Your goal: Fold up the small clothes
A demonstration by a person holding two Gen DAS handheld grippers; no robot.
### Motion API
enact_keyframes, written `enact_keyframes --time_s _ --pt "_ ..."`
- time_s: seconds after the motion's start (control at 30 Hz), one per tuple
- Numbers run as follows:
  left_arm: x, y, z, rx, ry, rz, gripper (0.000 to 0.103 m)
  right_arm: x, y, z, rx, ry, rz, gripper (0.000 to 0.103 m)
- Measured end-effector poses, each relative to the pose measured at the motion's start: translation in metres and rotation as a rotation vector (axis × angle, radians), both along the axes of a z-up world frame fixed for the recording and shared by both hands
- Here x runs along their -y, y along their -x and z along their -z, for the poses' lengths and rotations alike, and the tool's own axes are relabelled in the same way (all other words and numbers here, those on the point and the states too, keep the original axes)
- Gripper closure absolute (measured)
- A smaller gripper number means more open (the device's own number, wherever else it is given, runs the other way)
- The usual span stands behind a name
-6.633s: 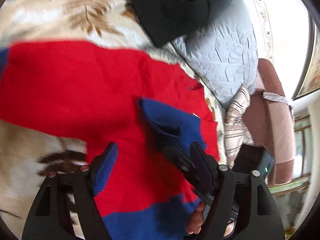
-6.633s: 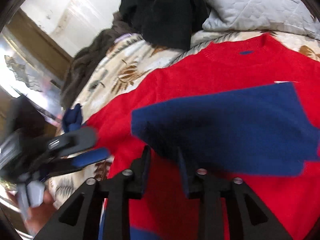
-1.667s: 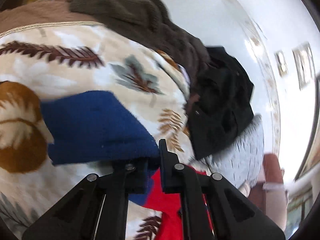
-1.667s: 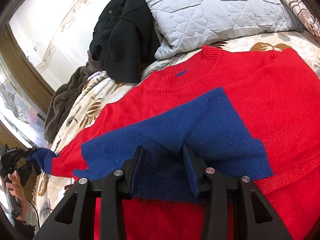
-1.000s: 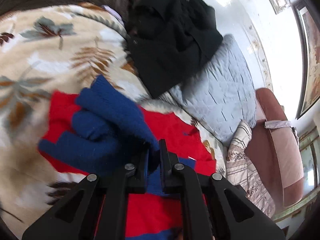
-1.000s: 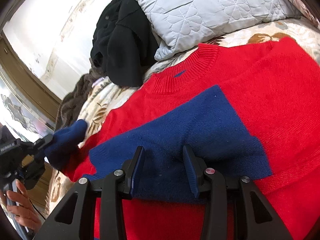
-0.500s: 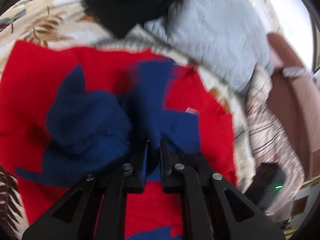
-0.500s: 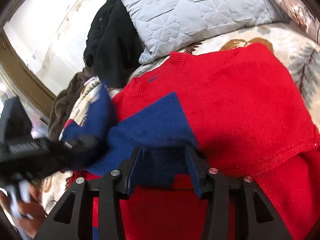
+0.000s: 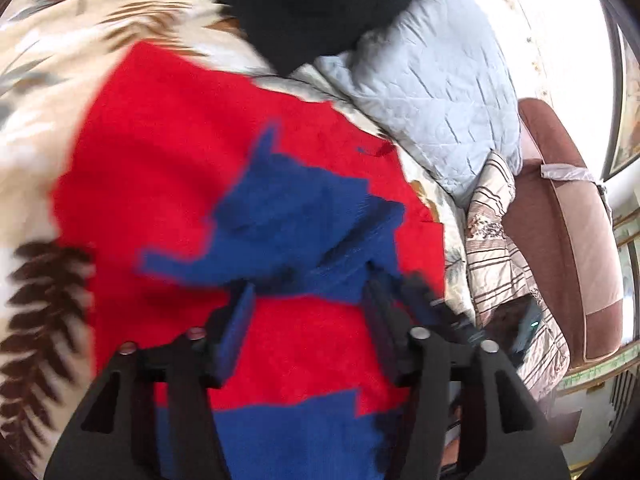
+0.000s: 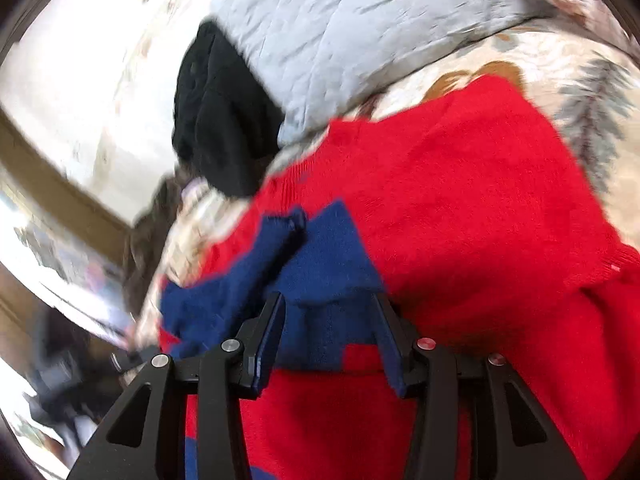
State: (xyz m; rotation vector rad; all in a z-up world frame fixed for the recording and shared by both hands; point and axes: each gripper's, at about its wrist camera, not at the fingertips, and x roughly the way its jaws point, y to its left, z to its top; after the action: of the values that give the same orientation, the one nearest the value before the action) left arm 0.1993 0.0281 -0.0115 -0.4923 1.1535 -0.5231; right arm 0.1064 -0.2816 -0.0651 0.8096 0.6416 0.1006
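My red sweater (image 9: 168, 168) lay on the leaf-print bed (image 9: 44, 128), beside a grey pillow (image 9: 432, 80) and black clothes (image 9: 312, 4); both my jaws stood apart.

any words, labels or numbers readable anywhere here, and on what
None can be read.
Red and blue sweater: a small dark mark near the collar, too blurred to tell if it is lettering.
Framed picture on the wall: cut off at the edge, no text legible.
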Motion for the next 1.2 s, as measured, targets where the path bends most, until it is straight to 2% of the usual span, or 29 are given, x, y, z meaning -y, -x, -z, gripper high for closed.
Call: enact_keyframes --time_s 0.07,0.13,0.23,0.33,0.37,0.43,0.47,0.5,0.57,0.7,0.8,0.93,1.0,1.1,1.2 --pt "-0.014 0.004 0.012 -0.018 0.003 -0.02 0.044 -0.004 -0.004 -0.005 0.018 -0.036 -0.001 0.051" --pt "-0.019 0.003 0.026 -0.046 0.023 -0.034 0.044 -0.018 -0.017 -0.01 0.015 -0.022 -0.04 0.049" --pt "-0.023 0.005 0.028 -0.039 0.058 -0.049 0.044 -0.044 -0.043 -0.009 -0.034 0.029 -0.094 0.046" --pt "-0.022 0.004 0.027 -0.037 0.055 -0.046 0.044 -0.059 -0.061 -0.002 -0.063 0.04 -0.108 0.047" --pt "-0.022 0.004 0.027 -0.038 0.058 -0.046 0.044 -0.062 -0.066 0.001 -0.071 0.049 -0.104 0.049" --pt "-0.024 0.003 0.028 -0.04 0.068 -0.048 0.044 -0.064 -0.073 0.002 -0.081 0.063 -0.096 0.066" --pt "-0.025 0.002 0.029 -0.045 0.077 -0.051 0.044 -0.064 -0.076 0.002 -0.086 0.061 -0.099 0.087" --pt "-0.028 0.001 0.03 -0.049 0.084 -0.054 0.044 -0.06 -0.077 0.001 -0.089 0.052 -0.099 0.095" --pt "-0.031 0.0 0.031 -0.061 0.105 -0.063 0.044 -0.051 -0.071 -0.005 -0.058 0.03 -0.087 0.098" --pt "-0.038 -0.004 0.034 -0.09 0.158 -0.094 0.044 -0.023 -0.052 -0.017 0.002 0.029 -0.049 0.098" --pt "-0.043 -0.006 0.036 -0.113 0.201 -0.132 0.044 0.0 -0.039 -0.019 0.013 0.044 -0.006 0.098" --pt "-0.051 -0.01 0.036 -0.138 0.255 -0.196 0.044 0.037 -0.023 -0.009 -0.008 0.008 0.076 0.098" --pt "-0.055 -0.013 0.037 -0.153 0.28 -0.227 0.044 0.05 -0.018 0.002 -0.03 -0.038 0.082 0.098" --pt "-0.058 -0.021 0.038 -0.181 0.322 -0.277 0.044 0.053 -0.018 0.01 -0.054 -0.051 0.078 0.093" --pt "-0.058 -0.031 0.038 -0.198 0.341 -0.313 0.044 0.054 -0.023 0.011 -0.07 -0.054 0.088 0.092"
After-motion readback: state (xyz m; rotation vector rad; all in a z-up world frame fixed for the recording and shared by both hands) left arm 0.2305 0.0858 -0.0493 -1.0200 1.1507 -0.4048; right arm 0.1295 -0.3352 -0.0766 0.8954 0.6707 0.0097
